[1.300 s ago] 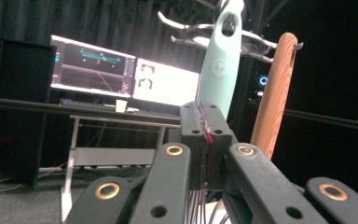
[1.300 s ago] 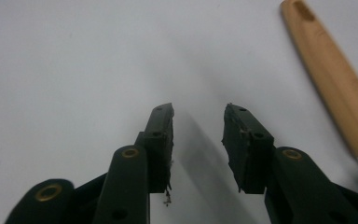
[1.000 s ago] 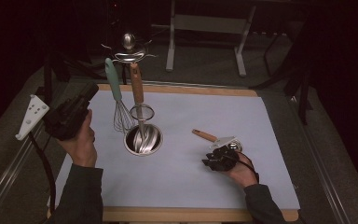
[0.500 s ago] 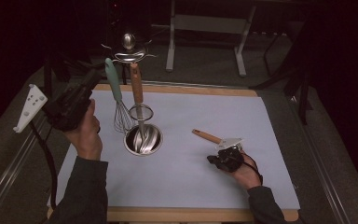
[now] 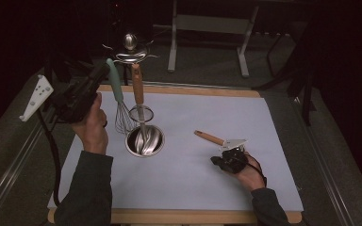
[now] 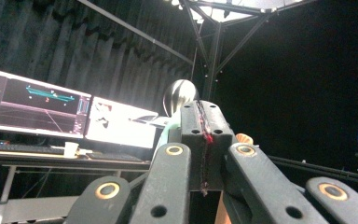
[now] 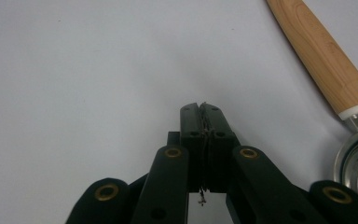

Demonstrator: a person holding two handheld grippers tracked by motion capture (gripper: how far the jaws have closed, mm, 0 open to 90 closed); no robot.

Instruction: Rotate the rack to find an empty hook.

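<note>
A steel utensil stand with a ball top rises from a round base on the white mat. From its hooks hang a teal-handled whisk and a wooden-handled strainer. My left gripper is lifted and shut, its tips just left of the teal handle near the stand's top. In the left gripper view the shut gripper points at the steel ball. A wooden-handled utensil lies on the mat. My right gripper rests shut beside it, with the handle to the right of the gripper.
The white mat lies on a wooden table, with bare room at its right and front. Metal rails run along the table's left side. Monitors glow on a desk beyond the table. A grey frame leg stands on the floor behind.
My left gripper has risen and swung right, from beside the table's left edge up to the stand's top. The right gripper has barely shifted on the mat.
</note>
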